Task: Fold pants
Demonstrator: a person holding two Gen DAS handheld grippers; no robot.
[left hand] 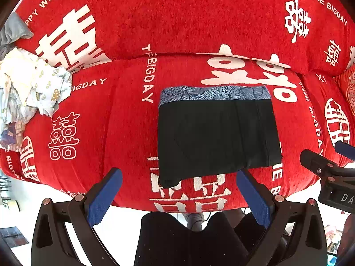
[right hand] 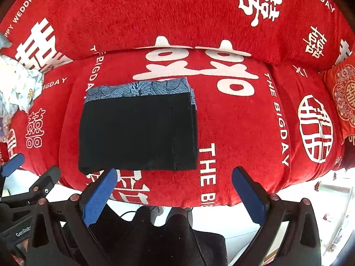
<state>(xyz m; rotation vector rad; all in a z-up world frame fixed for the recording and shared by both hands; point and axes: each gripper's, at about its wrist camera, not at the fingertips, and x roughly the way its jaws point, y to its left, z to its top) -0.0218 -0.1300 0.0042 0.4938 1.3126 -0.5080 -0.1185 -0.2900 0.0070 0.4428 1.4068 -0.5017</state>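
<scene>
On the red sofa cushion (left hand: pixel 124 115), the black pants (left hand: pixel 217 137) are lying folded into a compact rectangle atop a blue patterned cloth (left hand: pixel 213 93), so the folding is looking essentially finished. Both the left claw (left hand: pixel 179 195) and right claw (right hand: pixel 175 195) are hovering open, gripping nothing. The sofa's plush cover is showing white printed lettering.

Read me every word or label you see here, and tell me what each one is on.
"THE BIGDAY": red sofa cover, repeated in white.
"PPY WEDDING", start cut off: same cover, upper left.
"GenRob", cut off: left claw body.
"DA", cut off: right claw body.
Large white Chinese wedding characters: cover.
Folded black pants: no text.
</scene>
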